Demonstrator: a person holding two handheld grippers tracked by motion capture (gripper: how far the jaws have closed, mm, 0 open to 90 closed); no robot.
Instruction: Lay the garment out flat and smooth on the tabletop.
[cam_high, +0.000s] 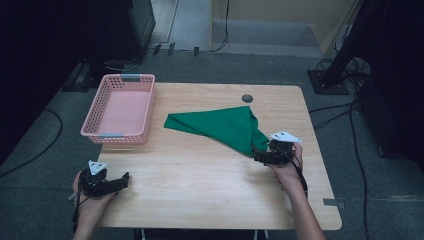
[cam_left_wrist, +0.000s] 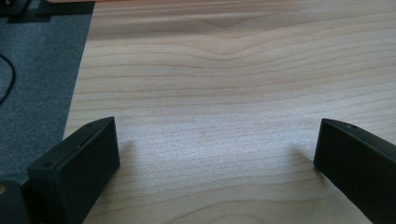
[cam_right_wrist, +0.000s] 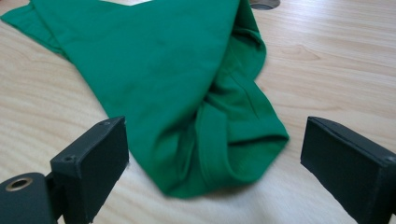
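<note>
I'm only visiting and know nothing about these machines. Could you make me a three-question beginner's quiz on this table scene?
1. True or false: the folded green cloth lies inside the pink plastic basket.
2. Which gripper has the cloth's end between its open jaws: A, left gripper, or B, right gripper?
3. What lies under the left gripper's jaws?

Key: 1 false, it lies on the light wooden table beside the basket. 2 B. 3 bare table.
</note>
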